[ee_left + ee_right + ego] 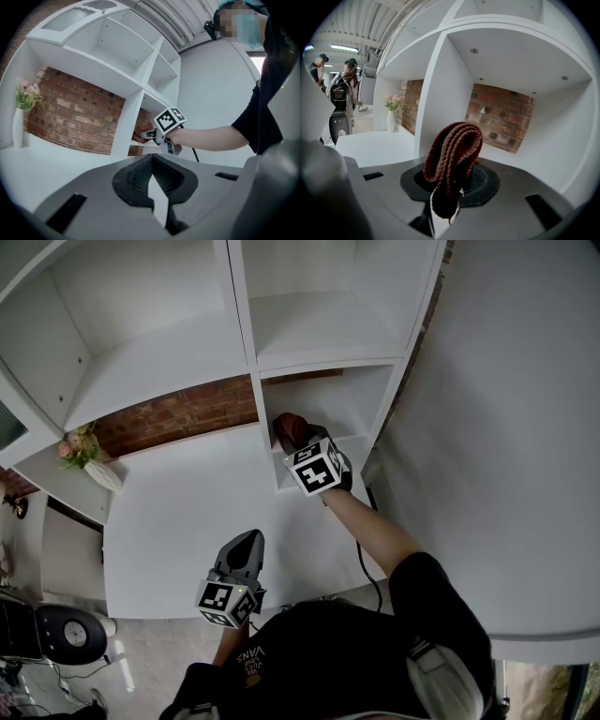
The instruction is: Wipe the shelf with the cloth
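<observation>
A brown knitted cloth (454, 159) is folded and pinched upright in my right gripper (447, 190), which is shut on it. In the head view that gripper (302, 442) reaches into the lower right compartment of the white shelf (361, 399), with the cloth (289, 427) at the compartment's left divider. The compartment has a brick back (501, 119) and white walls. My left gripper (249, 542) hangs low over the white counter (178, 521), jaws together and holding nothing. From the left gripper view (152, 185) I see the right gripper (147, 135) and cloth (138, 136) at the divider.
A white vase of flowers (89, 463) stands at the counter's far left. A black cable (366, 568) trails under the right forearm. A plain white wall (506, 427) closes the right side. A black device (56, 634) sits on the floor at left. People (344, 79) stand far off.
</observation>
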{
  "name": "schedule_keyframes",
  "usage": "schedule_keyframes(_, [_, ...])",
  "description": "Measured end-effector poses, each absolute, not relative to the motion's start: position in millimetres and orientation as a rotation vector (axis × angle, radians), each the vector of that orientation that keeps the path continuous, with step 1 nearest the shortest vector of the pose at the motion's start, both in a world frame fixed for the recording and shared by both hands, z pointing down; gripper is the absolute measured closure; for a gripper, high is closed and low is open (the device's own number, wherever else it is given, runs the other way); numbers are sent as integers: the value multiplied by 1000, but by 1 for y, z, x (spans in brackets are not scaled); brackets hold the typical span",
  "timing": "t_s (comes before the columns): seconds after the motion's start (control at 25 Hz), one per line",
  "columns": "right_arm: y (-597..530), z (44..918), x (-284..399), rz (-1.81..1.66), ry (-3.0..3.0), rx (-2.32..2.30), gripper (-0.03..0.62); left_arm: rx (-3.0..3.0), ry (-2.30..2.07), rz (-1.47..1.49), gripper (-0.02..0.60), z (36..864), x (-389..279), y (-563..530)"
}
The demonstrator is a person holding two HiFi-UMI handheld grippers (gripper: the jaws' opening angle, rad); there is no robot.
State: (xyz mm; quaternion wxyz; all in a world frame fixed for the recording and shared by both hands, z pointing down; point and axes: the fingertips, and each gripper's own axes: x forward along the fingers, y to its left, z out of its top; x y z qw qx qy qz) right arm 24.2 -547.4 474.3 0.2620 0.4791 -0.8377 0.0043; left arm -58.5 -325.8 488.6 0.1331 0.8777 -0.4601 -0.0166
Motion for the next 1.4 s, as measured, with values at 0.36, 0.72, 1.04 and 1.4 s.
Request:
schedule_keyframes(0.36, [-559, 476, 116, 63, -2133, 1485, 502, 2588, -1249, -36, 575, 490, -35, -334])
schedule_keyframes(0.72, [-559, 482, 200, 5, -1907, 1605, 502, 2620, -1172, -36, 575, 491, -8, -339])
schedule_keyframes(1.04, [-555, 475, 199, -5, -1942, 1629, 501, 2619, -1176, -35, 575, 489, -9, -337])
schedule_keyframes(1.4, [-538, 456, 174, -8, -2064, 1678, 500, 2614, -1207, -35, 575, 488, -28, -332])
